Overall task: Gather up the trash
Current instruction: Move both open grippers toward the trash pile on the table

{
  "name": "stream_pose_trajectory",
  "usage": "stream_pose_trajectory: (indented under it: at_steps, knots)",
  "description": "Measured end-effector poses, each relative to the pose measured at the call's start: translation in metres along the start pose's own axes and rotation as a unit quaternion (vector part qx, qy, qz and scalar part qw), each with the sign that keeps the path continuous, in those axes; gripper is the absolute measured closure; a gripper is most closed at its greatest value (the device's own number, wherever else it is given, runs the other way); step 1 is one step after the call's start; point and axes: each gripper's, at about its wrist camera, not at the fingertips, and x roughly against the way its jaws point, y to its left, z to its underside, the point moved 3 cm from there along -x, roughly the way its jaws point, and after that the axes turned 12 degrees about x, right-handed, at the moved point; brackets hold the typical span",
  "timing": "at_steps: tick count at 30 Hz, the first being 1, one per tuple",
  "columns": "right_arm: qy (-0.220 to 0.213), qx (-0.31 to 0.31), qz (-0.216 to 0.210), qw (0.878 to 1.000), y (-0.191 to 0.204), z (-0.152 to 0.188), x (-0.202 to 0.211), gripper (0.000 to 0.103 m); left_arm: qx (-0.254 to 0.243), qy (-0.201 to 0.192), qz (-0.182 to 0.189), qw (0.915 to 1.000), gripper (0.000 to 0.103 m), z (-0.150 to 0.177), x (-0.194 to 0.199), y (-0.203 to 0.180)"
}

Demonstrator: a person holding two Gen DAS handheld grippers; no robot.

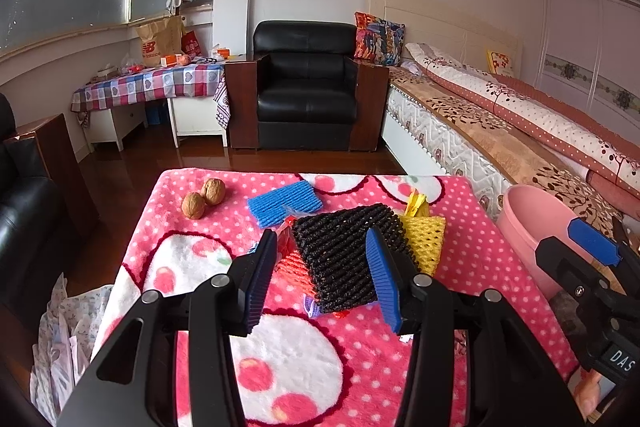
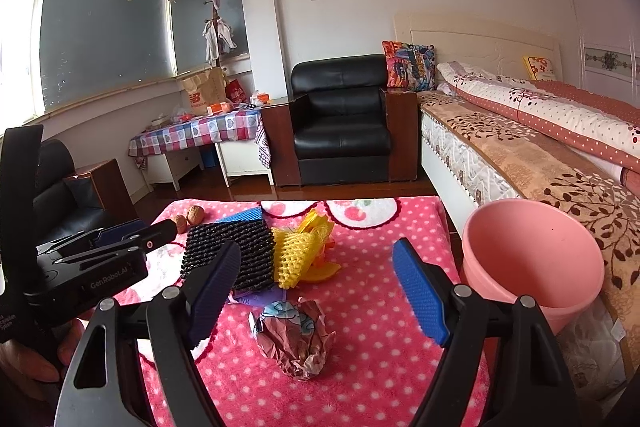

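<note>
In the left wrist view, two walnuts (image 1: 203,197) are being shown at the upper left of the pink dotted blanket (image 1: 460,267), touching each other. Toward the centre, a blue foam net (image 1: 284,203) is lying just behind a black foam net (image 1: 344,255), which is being framed by the left gripper (image 1: 326,279), its jaws spread wide and holding nothing. A yellow foam net (image 1: 426,239) is lying just right of the black one, and a pink bin (image 1: 532,227) is standing at the right edge. In the right wrist view, a crumpled paper wrapper (image 2: 294,337) is being framed low in the centre by the right gripper (image 2: 316,291), likewise wide open and empty.
</note>
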Motion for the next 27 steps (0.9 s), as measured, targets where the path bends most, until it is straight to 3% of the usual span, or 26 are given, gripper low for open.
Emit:
stream_pose_trajectory:
  at_steps: [12,27]
  knots:
    - [0.010,0.001,-0.006,1.000,-0.006,0.006,0.004,0.029,0.031,0.015,0.029,0.9990,0.056,0.002,0.003,0.018]
    - [0.041,0.019,-0.059,0.997,-0.005,0.018,0.000,0.035,0.010,0.024,0.038,0.9989,0.056,0.017,0.009,0.009]
